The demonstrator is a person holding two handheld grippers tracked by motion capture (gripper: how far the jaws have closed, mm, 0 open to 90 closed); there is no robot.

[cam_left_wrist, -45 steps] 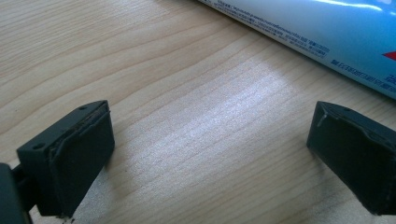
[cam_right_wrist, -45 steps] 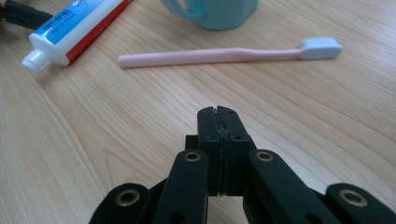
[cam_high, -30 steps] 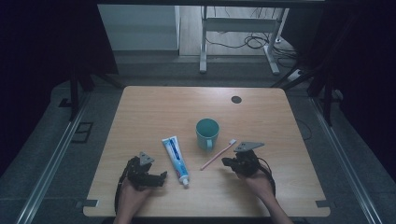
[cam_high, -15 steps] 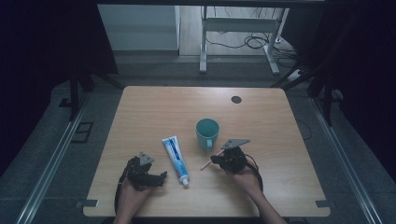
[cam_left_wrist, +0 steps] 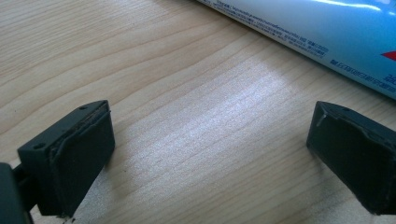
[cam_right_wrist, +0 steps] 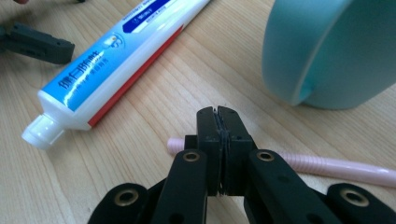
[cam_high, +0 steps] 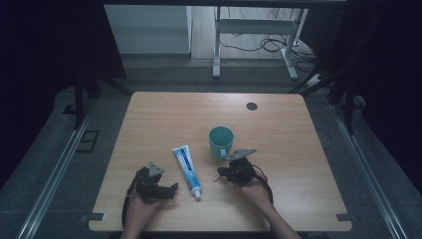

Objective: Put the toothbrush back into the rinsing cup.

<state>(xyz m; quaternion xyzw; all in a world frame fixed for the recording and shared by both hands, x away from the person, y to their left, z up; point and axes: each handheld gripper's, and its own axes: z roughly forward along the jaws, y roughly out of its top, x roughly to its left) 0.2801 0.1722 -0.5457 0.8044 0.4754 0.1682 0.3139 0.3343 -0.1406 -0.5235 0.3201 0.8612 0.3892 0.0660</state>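
From above, we see the left gripper [cam_high: 158, 186] resting low on the wooden surface [cam_high: 164, 119], just left of the toothpaste tube [cam_high: 187, 170], while the right gripper [cam_high: 230, 174] sits over the pink toothbrush [cam_high: 217, 177] in front of the teal mug [cam_high: 221, 142]. Along the left gripper's jaws, we find them wide apart with bare wood between, the toothpaste tube [cam_left_wrist: 327, 32] lying beyond them. Along the right gripper's jaws, we see them pressed together just above the toothbrush [cam_right_wrist: 322, 165], which lies flat on the surface crosswise behind them; the mug [cam_right_wrist: 327, 51] stands just beyond, and the tube's cap [cam_right_wrist: 39, 133] points our way.
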